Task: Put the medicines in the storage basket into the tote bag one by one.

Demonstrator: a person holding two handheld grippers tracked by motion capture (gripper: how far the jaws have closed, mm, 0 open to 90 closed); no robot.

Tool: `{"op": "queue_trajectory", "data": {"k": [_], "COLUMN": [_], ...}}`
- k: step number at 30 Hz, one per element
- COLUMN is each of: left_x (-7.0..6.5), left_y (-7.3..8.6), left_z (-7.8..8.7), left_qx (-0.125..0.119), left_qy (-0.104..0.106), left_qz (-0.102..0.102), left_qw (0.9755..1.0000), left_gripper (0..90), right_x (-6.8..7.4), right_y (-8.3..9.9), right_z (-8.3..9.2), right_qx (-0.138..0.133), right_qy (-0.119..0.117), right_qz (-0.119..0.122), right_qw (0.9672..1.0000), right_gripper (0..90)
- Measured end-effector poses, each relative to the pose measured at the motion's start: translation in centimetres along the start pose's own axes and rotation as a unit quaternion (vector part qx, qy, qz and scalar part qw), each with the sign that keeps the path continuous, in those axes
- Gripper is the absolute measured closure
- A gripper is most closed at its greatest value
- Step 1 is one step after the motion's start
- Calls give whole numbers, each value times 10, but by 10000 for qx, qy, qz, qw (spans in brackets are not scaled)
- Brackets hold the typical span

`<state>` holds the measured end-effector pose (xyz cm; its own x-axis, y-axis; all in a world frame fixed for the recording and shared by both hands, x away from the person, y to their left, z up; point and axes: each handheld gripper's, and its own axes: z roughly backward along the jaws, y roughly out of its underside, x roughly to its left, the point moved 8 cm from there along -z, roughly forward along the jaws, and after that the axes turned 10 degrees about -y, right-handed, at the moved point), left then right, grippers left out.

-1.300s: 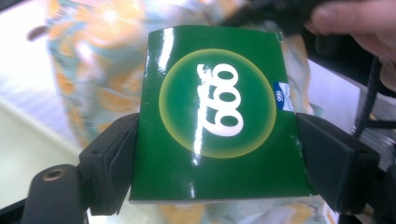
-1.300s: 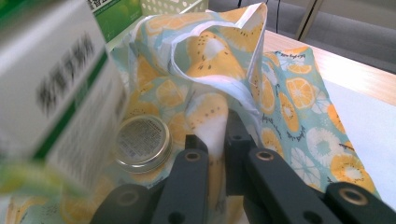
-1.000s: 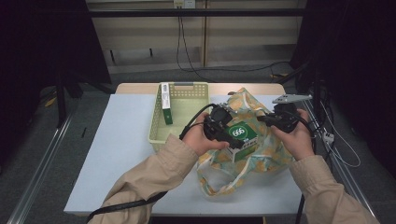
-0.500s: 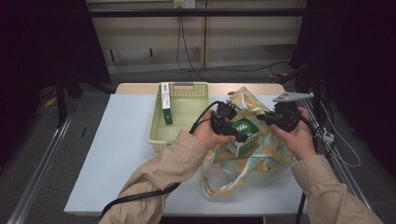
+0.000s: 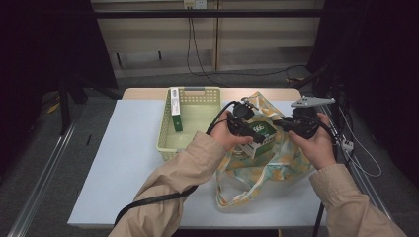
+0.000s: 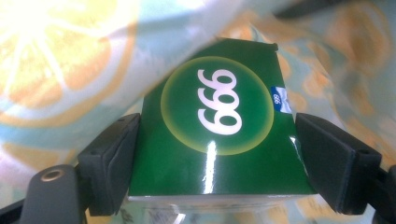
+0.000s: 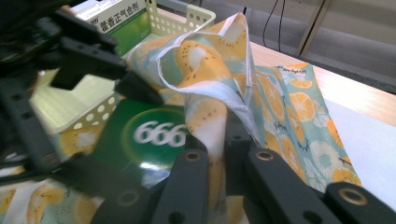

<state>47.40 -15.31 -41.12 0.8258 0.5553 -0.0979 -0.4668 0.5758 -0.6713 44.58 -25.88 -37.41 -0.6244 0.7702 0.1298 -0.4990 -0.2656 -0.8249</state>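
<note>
My left gripper (image 5: 248, 127) is shut on a glossy green box marked 999 (image 5: 258, 133), held over the mouth of a cloth bag printed with orange slices (image 5: 269, 168). In the left gripper view both pads (image 6: 113, 163) press the sides of the box (image 6: 217, 130), with bag cloth (image 6: 60, 70) behind it. My right gripper (image 5: 288, 124) is shut on the bag's rim and lifts it. In the right gripper view its jaws (image 7: 217, 158) pinch a fold of the bag (image 7: 210, 79), and the box (image 7: 149, 135) sits just left of it under the left gripper (image 7: 84, 56).
A pale yellow-green perforated basket (image 5: 195, 90) stands left of the bag on the white table top (image 5: 123, 163). A long green and white box (image 5: 175, 116) leans inside the basket against its left wall. Cables trail from both grippers across the table.
My left gripper has carried the green box a little to the right and farther away, closer to the bag's raised rim. The right gripper has held still on the bag.
</note>
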Motion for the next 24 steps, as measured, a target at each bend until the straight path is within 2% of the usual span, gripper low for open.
{"op": "queue_trajectory", "data": {"k": [1, 2, 3, 5, 6, 8, 11, 15, 18, 21, 24], "left_x": [1, 5, 7, 14, 18, 24, 25, 25, 27, 31, 35], "left_y": [-4, -7, -11, -20, -24, -28, -25, -17, -9, 0, 8], "left_z": [-3, -6, -10, -17, -21, -28, -30, -17, -3, 12, 28], "left_qx": [-43, 5, -56, -144, -247, -295, -291, -277, -284, -285, -310], "left_qy": [-32, -52, -101, -230, -290, -360, -260, -199, -80, -110, -123], "left_qz": [77, -40, 38, -9, 28, 51, 200, 155, 256, 171, 184], "left_qw": [10000, 10000, 9999, 9996, 9993, 9989, 9990, 9993, 9992, 9994, 9993], "left_gripper": [174, 174, 174, 173, 171, 160, 146, 133, 134, 131, 126], "right_x": [-1, -2, -3, -5, -5, -7, -9, -8, -7, -3, -1], "right_y": [0, 0, -1, -1, -2, -3, -3, -1, 0, 2, 3], "right_z": [0, 0, 0, 0, -1, -2, -6, -7, -7, -9, -11], "right_qx": [2, 11, 19, 40, 43, 45, 32, 34, 50, 100, 103], "right_qy": [3, 11, 10, 40, 33, 57, 56, 39, 40, 49, 49], "right_qz": [1, -4, -13, 0, -14, -16, -68, -66, -65, -24, -28], "right_qw": [10000, 10000, 10000, 10000, 10000, 10000, 10000, 10000, 10000, 9999, 9999], "right_gripper": [886, 885, 885, 886, 886, 886, 886, 886, 885, 886, 886]}}
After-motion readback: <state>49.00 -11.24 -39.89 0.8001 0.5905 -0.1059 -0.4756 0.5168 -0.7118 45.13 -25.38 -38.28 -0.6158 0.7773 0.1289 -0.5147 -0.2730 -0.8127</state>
